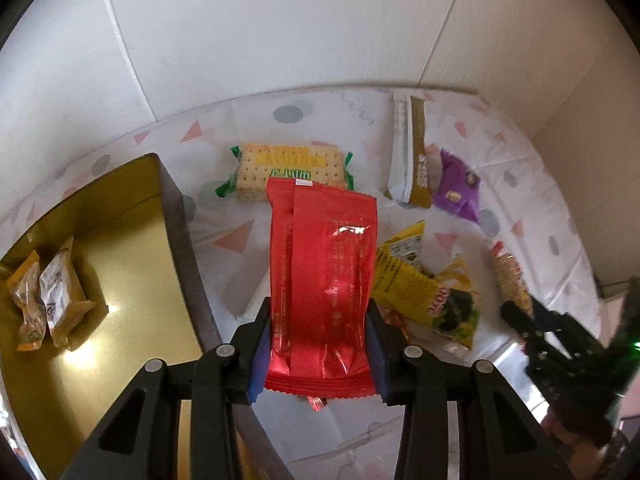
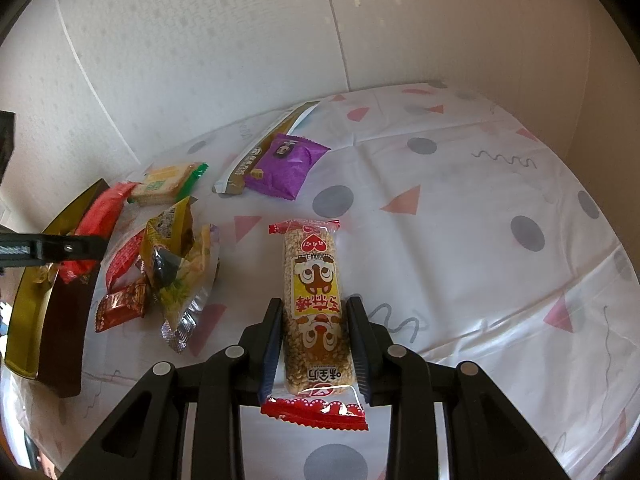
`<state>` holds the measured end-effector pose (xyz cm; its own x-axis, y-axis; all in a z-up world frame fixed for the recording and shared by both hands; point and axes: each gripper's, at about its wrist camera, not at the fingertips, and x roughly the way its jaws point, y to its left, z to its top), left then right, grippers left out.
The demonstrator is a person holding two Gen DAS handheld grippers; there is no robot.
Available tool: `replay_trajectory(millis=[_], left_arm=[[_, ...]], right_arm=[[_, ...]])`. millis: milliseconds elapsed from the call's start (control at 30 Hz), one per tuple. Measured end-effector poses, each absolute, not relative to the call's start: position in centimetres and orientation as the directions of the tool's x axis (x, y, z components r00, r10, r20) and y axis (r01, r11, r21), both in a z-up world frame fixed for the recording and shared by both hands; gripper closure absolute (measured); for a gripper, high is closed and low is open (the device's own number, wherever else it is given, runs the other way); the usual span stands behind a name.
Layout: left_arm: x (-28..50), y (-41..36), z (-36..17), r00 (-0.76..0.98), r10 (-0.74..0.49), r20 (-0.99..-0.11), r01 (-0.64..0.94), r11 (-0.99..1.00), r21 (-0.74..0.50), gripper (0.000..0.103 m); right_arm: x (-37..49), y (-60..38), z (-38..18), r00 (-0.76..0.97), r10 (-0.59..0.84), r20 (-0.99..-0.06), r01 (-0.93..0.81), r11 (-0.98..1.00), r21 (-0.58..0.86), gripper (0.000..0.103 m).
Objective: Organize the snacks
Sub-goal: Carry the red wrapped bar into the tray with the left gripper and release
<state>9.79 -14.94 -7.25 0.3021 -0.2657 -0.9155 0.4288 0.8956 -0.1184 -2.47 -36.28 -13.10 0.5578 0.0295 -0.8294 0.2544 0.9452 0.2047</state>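
My left gripper (image 1: 318, 320) is shut on a red foil snack packet (image 1: 322, 280), held above the tablecloth just right of the gold tin (image 1: 120, 264). Two yellow-white packets (image 1: 48, 300) lie inside the tin. My right gripper (image 2: 316, 344) is shut on a clear-wrapped puffed-grain bar with a cartoon label (image 2: 316, 308), lifted over the table. The right wrist view shows the left gripper (image 2: 86, 246) with the red packet (image 2: 100, 216) by the tin (image 2: 52, 320). The right gripper (image 1: 560, 332) appears at the lower right of the left wrist view.
On the patterned tablecloth (image 2: 460, 240) lie a green-edged cracker pack (image 1: 288, 172), a long white-and-olive packet (image 1: 412, 160), a purple packet (image 1: 458, 188), and a heap of yellow and red packets (image 2: 168, 264). A white wall stands behind.
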Motion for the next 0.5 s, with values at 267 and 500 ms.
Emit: replay_trajectory(millis=[267,500], left_arm=[[9.5,-13.2,-5.6,0.339,-0.305,-0.89,0.406,0.901,-0.155,0.061],[9.7,-10.3,-4.8,0.359,-0.327,-0.874,0.351,0.915,-0.198,0.061]], right_arm=[[-2.5,-36.0,-13.1,0.552,0.009,-0.834,0.27,0.944,0.189,0.071],[-2.3,-35.7,-13.2,0.542,-0.01,-0.84,0.28,0.945,0.169,0.071]])
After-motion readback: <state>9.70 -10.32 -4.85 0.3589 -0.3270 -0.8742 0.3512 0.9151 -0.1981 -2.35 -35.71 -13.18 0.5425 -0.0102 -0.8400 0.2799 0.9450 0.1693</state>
